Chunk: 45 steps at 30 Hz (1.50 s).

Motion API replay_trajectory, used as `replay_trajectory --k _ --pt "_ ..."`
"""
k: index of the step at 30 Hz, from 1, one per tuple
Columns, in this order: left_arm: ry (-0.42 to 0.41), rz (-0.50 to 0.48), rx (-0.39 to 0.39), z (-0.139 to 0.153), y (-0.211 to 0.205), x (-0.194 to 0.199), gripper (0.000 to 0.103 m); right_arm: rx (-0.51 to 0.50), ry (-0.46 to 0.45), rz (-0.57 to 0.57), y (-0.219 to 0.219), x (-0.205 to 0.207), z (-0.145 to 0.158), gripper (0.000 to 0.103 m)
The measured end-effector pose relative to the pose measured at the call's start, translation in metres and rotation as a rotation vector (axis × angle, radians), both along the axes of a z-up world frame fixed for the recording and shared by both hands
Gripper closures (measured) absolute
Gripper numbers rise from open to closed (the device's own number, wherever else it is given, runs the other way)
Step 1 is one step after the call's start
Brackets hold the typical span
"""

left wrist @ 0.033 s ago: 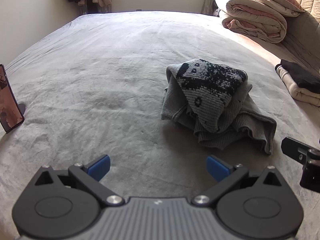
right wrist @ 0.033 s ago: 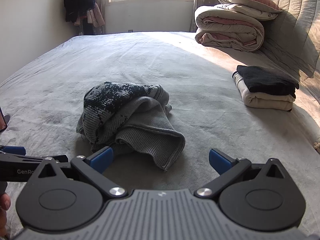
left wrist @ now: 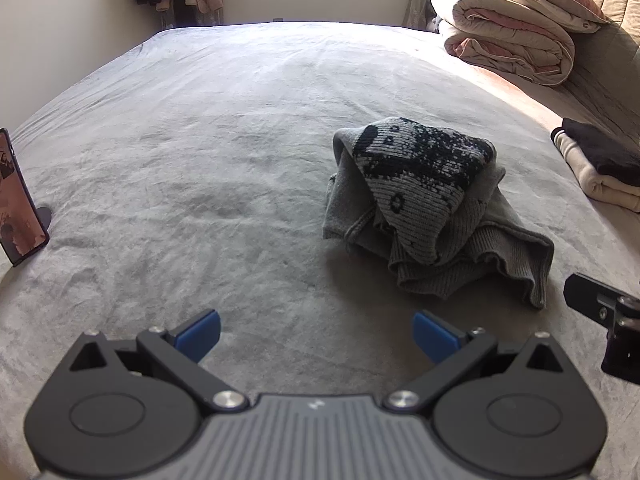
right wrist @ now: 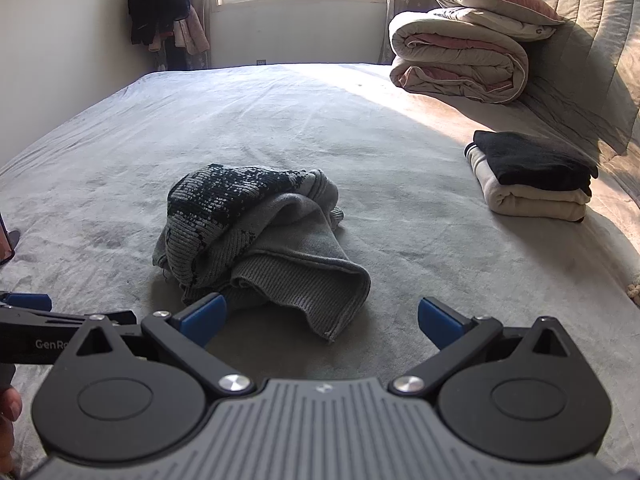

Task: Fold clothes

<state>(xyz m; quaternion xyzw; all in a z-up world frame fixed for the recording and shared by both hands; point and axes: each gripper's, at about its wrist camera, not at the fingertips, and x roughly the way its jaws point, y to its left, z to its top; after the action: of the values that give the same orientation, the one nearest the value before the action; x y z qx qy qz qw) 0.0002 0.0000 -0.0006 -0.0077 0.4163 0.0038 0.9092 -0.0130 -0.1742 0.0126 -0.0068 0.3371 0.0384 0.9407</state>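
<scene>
While I hover over the grey bed (left wrist: 240,140), crumpled grey knit sweater with black pattern (left wrist: 424,200) ahead untouched, left hand-held gripper (left wrist: 316,338) jaws wide and empty, right hand-held gripper (right wrist: 320,320) same.

A big bed (right wrist: 280,120) w/ a soft gray cover holds it all. A crumpled gray & black sweater (right wrist: 256,236) lies on it just ahead of the tool, a bit left in the right view. Further right sits a folded clothes stack (right wrist: 532,176), rolled quilts (right wrist: 460,56) far back, & a phone (left wrist: 20,200) stands off left.
</scene>
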Motion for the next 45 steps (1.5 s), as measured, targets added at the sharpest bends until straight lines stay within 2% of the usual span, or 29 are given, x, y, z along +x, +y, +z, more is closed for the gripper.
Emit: replay_trajectory --k 4,7,45 --pt "0.006 -0.001 0.007 -0.001 0.0 0.0 0.0 -0.039 0.001 0.002 0.008 0.003 -0.003 0.0" --pt "0.01 -0.002 0.012 -0.002 0.0 0.001 0.0 0.009 -0.011 0.003 0.0 0.001 -0.002 0.0" --pt "0.041 0.008 0.033 -0.007 0.002 0.004 0.0 -0.002 0.009 0.006 -0.002 -0.001 0.0 0.0"
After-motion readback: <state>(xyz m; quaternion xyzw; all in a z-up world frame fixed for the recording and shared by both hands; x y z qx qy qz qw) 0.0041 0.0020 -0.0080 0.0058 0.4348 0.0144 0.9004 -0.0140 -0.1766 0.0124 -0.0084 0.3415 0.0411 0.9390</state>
